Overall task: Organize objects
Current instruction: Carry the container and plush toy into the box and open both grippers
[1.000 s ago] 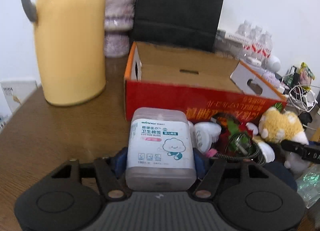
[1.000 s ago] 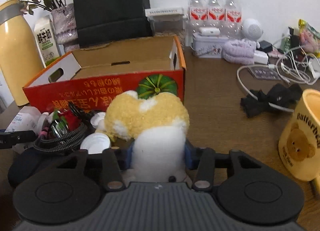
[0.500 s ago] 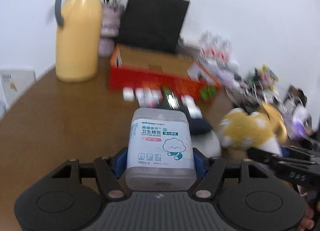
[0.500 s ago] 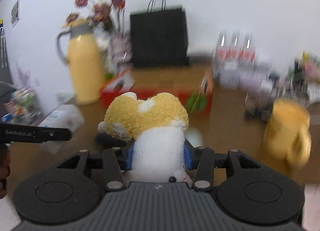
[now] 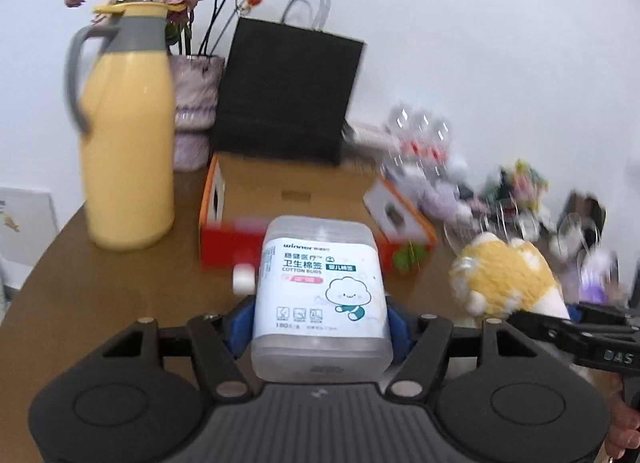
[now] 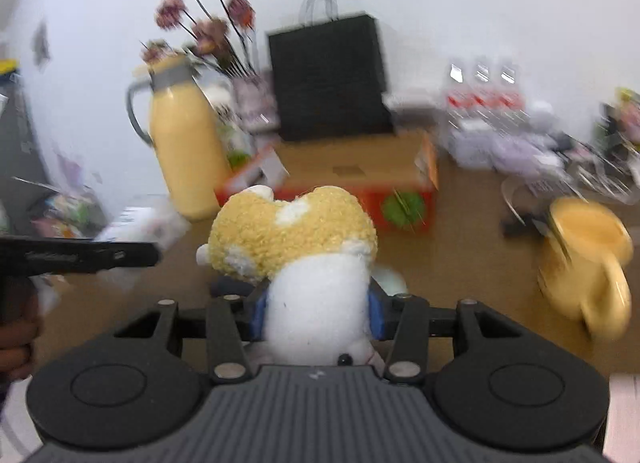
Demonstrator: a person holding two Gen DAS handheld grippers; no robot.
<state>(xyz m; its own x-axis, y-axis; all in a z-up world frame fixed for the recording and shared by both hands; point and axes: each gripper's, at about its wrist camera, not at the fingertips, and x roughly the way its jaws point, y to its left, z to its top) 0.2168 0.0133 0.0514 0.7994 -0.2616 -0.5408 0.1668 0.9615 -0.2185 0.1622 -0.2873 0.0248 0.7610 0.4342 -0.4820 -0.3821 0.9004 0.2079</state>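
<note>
Cotton-bud box clamped in left gripper, plush toy – seemingly lifted – in right gripper

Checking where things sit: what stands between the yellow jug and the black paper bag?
The left wrist view shows a mottled purple vase of dried flowers between the yellow jug and the black paper bag.

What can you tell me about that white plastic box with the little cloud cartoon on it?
The cotton bud box is a translucent, frosted plastic tub with rounded corners and a paler lid band at its near end. A white label carries the brand "winner", blue-green Chinese text, "COTTON BUDS", a small pink strip and a smiling cloud figure. It looks closed. It is held off the wooden table, lying lengthwise between the jaws of the left gripper, whose blue pads press its two sides. Nothing else touches it.
</note>
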